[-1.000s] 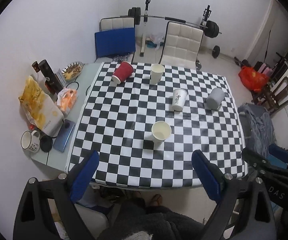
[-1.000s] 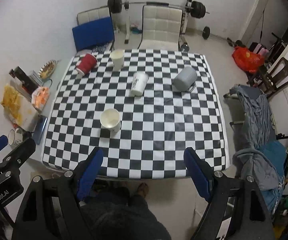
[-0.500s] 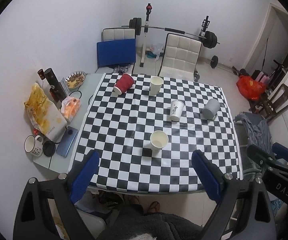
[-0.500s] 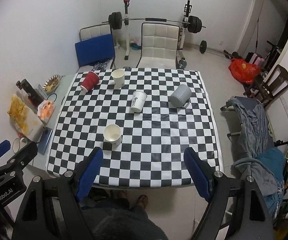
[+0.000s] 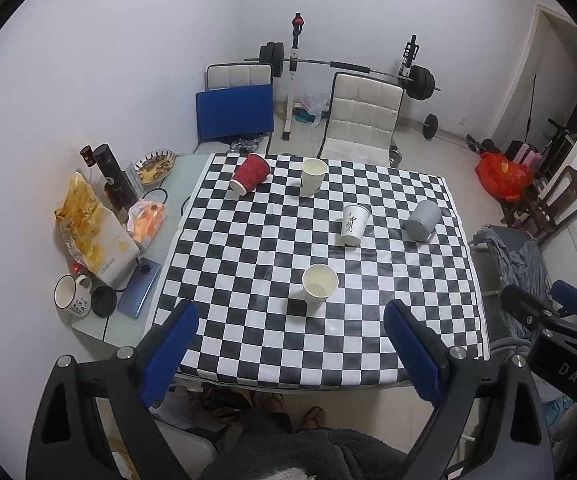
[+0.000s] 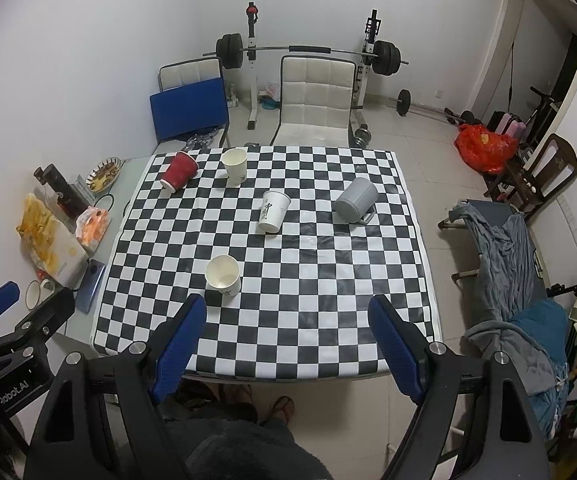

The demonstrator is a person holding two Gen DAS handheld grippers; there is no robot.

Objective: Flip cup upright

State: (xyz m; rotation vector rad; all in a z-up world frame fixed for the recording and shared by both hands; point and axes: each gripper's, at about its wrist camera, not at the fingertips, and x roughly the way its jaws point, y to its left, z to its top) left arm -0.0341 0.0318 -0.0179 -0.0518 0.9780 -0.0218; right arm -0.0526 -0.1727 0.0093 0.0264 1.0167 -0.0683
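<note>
On the checkered table (image 5: 248,264) (image 6: 328,288) a red cup (image 5: 250,173) (image 6: 179,170) lies on its side at the far left. A grey mug (image 5: 422,221) (image 6: 356,200) lies tipped at the right. A white printed paper cup (image 5: 354,224) (image 6: 273,211) stands mouth down in the middle. Two cream paper cups stand upright, one far (image 5: 313,176) (image 6: 235,167) and one near (image 5: 319,287) (image 6: 223,276). My left gripper (image 5: 290,346) and right gripper (image 6: 287,342) are open and empty, held high above the table's near edge.
A side table at the left (image 5: 184,184) holds snack bags (image 5: 88,236), a dark bottle (image 5: 112,178), a phone (image 5: 140,290) and a mug (image 5: 70,296). Two chairs (image 5: 362,120) and a barbell rack stand behind. A clothes-covered cot (image 6: 508,264) stands to the right.
Both grippers have risen and drawn back from the table, so it looks smaller and farther. The cups have not moved. Both grippers stay open.
</note>
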